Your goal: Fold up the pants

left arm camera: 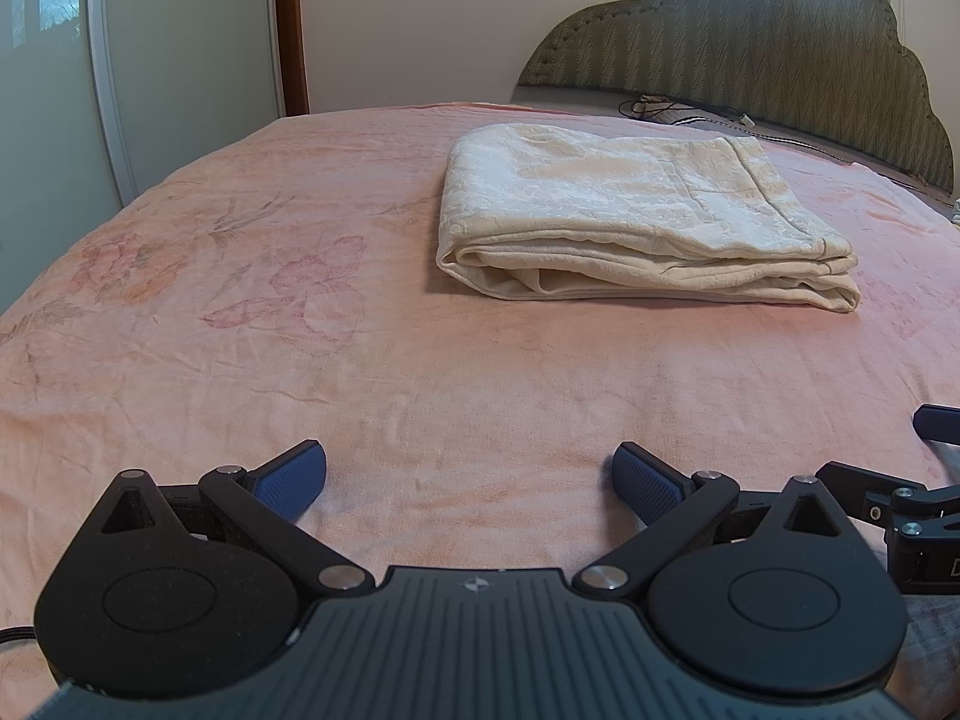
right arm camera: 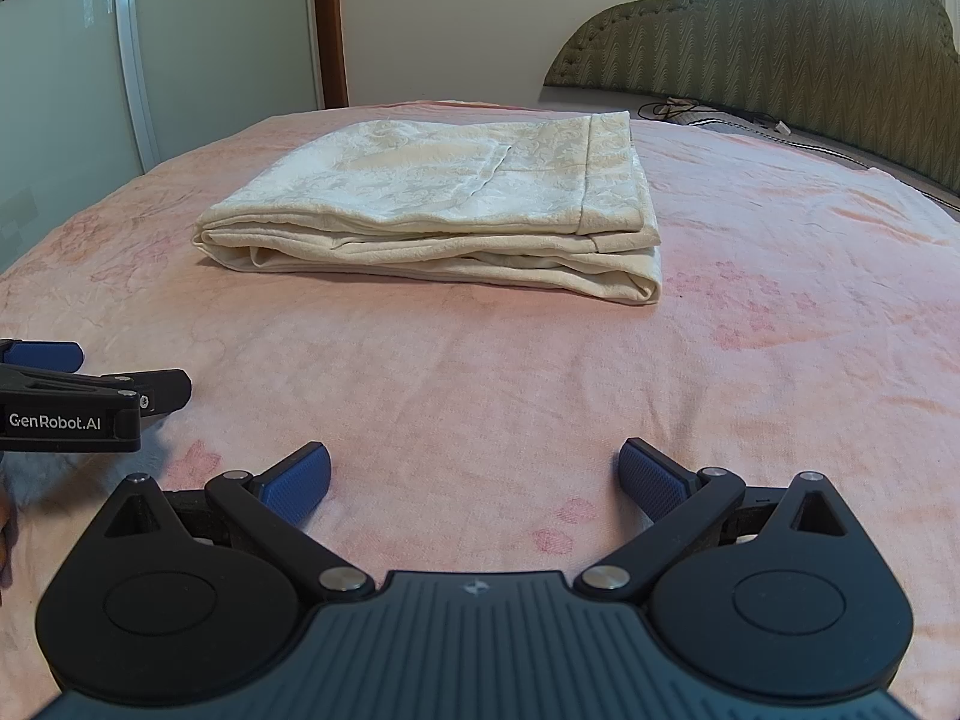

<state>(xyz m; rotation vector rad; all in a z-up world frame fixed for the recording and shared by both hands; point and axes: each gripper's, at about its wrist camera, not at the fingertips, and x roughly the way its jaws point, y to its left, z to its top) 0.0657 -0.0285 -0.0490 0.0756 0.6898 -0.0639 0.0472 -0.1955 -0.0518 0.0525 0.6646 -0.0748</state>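
Observation:
Cream patterned pants (left arm camera: 636, 216) (right arm camera: 438, 204) lie folded into a flat, layered rectangle on the pink floral bedspread (left arm camera: 240, 312) (right arm camera: 780, 312). My left gripper (left arm camera: 470, 483) hovers open near the bed's front edge, well short of the pants, nothing between its blue pads. My right gripper (right arm camera: 475, 480) is likewise open and empty, a similar distance in front of the stack. Each gripper shows at the edge of the other's view: the right one's finger (left arm camera: 936, 426) at far right, the left one's finger (right arm camera: 45, 354) at far left.
A green padded headboard (left arm camera: 750, 30) (right arm camera: 780, 36) stands at the back right, with cables (left arm camera: 666, 108) lying on the bed before it. Sliding wardrobe doors (left arm camera: 180, 60) and a brown door frame (right arm camera: 330, 24) line the far left.

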